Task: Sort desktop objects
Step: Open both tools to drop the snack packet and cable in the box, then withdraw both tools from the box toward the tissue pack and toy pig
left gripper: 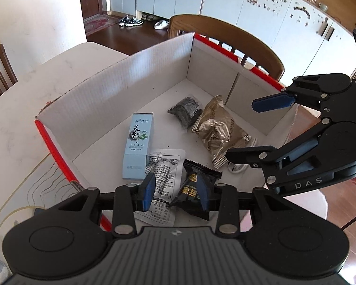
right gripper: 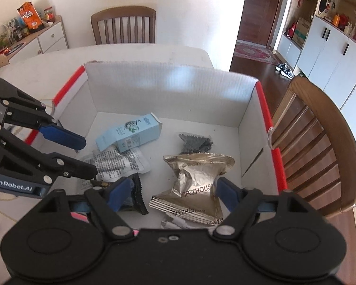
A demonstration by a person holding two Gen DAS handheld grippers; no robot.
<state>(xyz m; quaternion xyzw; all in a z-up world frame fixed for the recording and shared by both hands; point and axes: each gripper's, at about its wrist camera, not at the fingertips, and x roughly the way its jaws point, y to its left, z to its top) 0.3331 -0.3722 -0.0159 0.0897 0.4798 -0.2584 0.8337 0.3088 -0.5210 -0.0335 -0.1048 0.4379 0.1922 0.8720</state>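
An open white cardboard box (left gripper: 140, 87) with red edges holds the items: a light blue carton (left gripper: 138, 142), a white printed sachet (left gripper: 165, 166), a black snack packet (left gripper: 194, 190), a gold foil packet (left gripper: 219, 130) and a dark clear bag (left gripper: 186, 109). My left gripper (left gripper: 175, 192) is open above the box's near side, its blue pads either side of the black packet without gripping it. My right gripper (right gripper: 172, 193) is open over the gold packet (right gripper: 197, 187); it shows at right in the left wrist view (left gripper: 246, 128).
The box stands on a white table (left gripper: 23, 118). Wooden chairs (right gripper: 315, 147) stand beside the table and behind it (right gripper: 124, 23). White cable pieces (left gripper: 236, 167) lie in the box near the gold packet. A sideboard with snacks (right gripper: 28, 23) stands far left.
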